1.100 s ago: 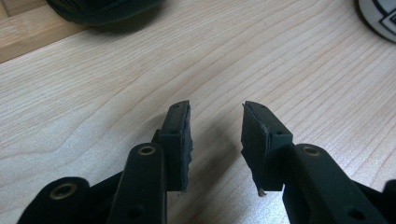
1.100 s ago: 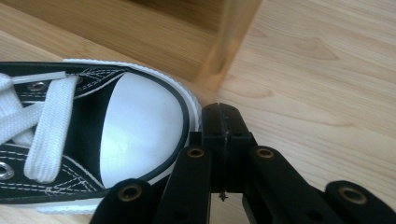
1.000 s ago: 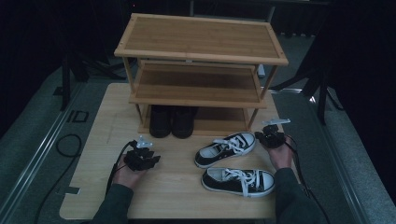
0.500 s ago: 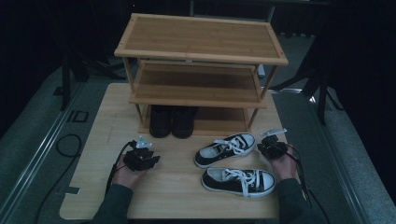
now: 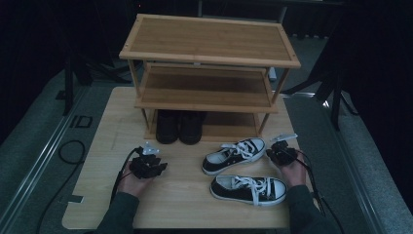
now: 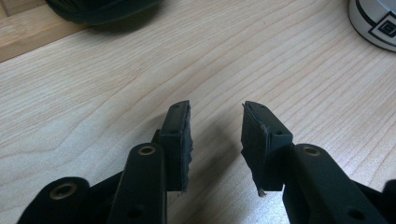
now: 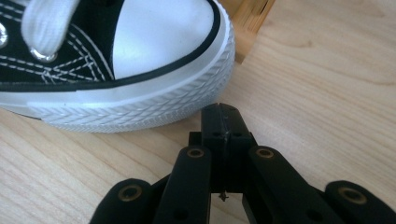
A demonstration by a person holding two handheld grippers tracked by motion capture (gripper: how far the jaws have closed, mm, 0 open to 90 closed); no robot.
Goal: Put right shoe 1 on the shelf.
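– On the table (image 5: 102,195), where did the near sneaker (image 5: 248,189) sit and which way did it point?
– Front right, long axis across the table, toe to the right, heel left. Far sneaker (image 5: 234,155) lay just behind it, angled, toe up-right toward the shoe rack (image 5: 209,100).
– Grippers?
– Right gripper (image 7: 224,114) had jaws pressed together, empty, tip just beside the far sneaker's toe. Left gripper (image 6: 215,122) was parted, holding nothing, over bare wood.
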